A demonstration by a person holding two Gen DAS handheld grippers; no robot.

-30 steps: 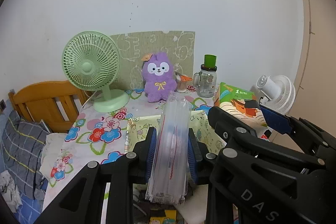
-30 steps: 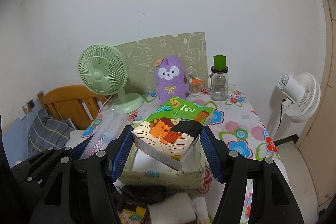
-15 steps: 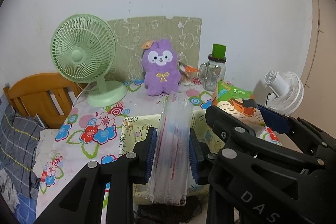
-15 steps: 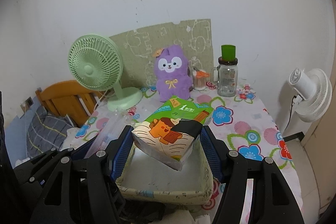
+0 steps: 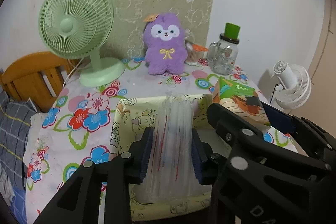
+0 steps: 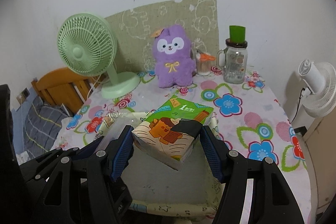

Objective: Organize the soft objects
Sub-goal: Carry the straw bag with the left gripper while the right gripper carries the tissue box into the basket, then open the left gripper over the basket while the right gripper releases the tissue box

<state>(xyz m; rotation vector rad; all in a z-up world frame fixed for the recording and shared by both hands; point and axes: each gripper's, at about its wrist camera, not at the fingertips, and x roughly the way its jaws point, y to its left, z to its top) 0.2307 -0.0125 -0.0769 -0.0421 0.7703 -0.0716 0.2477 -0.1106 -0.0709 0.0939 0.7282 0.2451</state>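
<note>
Both grippers loaded (apparently over bin): left gripper [image 5: 171, 152], right gripper [image 6: 167, 145].

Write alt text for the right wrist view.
The right gripper holds a tissue pack above an open fabric bin on a floral table. Behind stand a green fan, purple plush and glass jar.

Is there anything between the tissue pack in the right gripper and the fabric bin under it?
Nothing visible. The tissue pack hangs in the right gripper directly above the fabric bin, whose floor below looks bare. The straw bag in the left gripper stays beside it.
</note>
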